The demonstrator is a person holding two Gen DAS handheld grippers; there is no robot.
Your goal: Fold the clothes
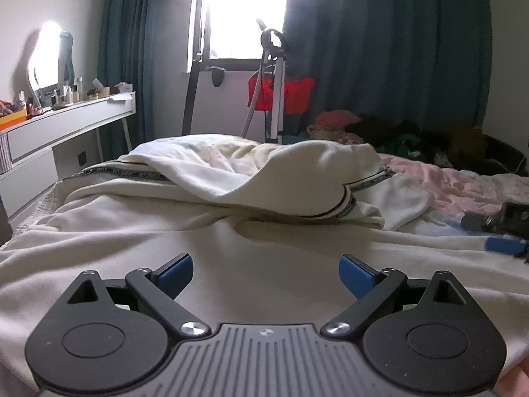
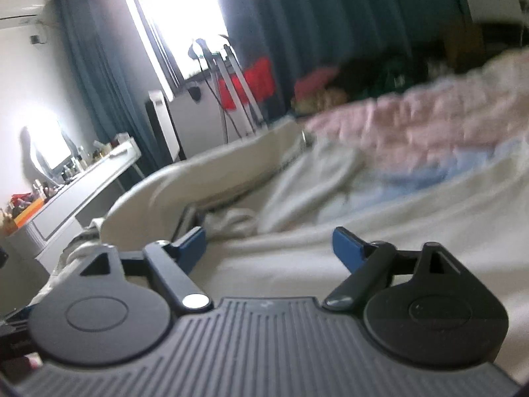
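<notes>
Both my grippers, left (image 1: 266, 273) and right (image 2: 267, 248), gape wide and hold nothing above the cream garment (image 1: 231, 178); pinch only one layer at an edge.

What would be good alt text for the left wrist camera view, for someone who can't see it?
The left gripper, its blue-padded fingers spread open and empty, sits low over a rumpled cream garment with dark striped trim, spread across a bed. Behind it are a bright window, dark teal curtains and a white dressing table on the left.
</notes>
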